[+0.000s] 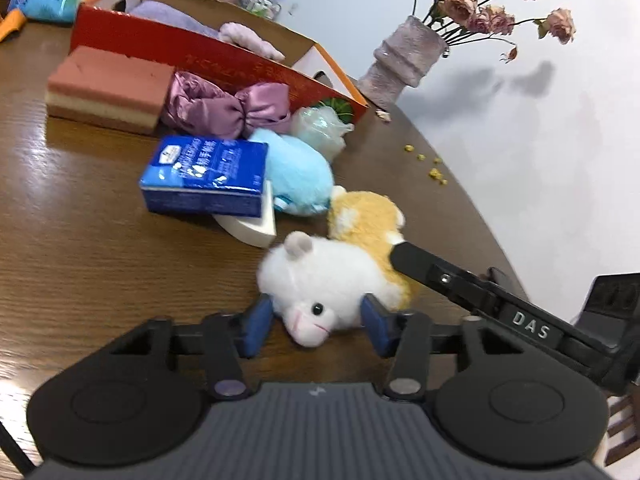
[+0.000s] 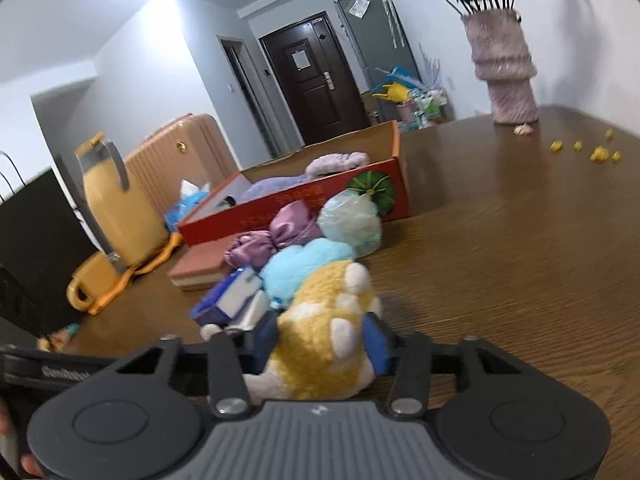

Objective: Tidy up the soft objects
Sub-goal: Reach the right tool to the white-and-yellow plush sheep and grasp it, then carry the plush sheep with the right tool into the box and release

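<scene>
While nose-first toward gripper (image 1: 316, 322), plush (image 1: 320, 280).

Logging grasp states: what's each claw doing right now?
Left claw: closed around the head of the white plush hamster.
Right claw: closed on the orange plush hamster.

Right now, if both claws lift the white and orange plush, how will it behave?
The plush looks fluffy, so probably light and squashy. The left claw brackets its head, the right claw its orange back; it may sag between them. Unlikely to roll.
</scene>
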A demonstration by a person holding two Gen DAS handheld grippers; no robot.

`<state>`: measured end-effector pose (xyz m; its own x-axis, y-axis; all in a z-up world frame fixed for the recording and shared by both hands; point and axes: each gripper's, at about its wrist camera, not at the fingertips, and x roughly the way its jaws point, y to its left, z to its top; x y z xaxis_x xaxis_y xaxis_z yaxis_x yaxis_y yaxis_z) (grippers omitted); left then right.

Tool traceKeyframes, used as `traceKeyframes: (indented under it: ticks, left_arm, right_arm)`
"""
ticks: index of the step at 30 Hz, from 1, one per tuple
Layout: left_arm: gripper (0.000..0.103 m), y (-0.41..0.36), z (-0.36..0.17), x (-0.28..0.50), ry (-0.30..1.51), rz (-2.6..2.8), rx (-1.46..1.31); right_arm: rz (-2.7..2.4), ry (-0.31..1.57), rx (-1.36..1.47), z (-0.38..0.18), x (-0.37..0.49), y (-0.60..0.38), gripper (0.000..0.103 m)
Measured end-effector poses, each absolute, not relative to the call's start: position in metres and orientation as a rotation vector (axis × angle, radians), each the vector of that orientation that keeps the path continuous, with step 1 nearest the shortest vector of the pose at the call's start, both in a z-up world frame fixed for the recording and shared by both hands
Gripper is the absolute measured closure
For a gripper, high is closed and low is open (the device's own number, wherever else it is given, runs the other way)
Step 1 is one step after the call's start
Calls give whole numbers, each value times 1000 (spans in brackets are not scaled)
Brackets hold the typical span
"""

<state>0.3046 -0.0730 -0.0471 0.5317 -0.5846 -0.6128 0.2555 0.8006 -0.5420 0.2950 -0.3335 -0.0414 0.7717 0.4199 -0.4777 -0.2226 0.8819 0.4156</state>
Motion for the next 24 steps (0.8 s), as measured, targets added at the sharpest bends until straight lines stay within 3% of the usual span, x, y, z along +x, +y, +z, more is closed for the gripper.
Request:
traceKeyframes:
  ticks: [3, 16, 24]
  left_arm:
    - [63, -74, -46, 298, 867, -524, -410]
    - [63, -77, -9, 259, 747, -586, -356]
    - [63, -78, 38, 359, 627, -629, -312]
  right_arm:
    - [336, 591, 342, -40, 289, -332, 65]
    - [335, 509, 360, -4, 240, -338, 67]
    - [313, 409, 268, 55, 323, -329, 67]
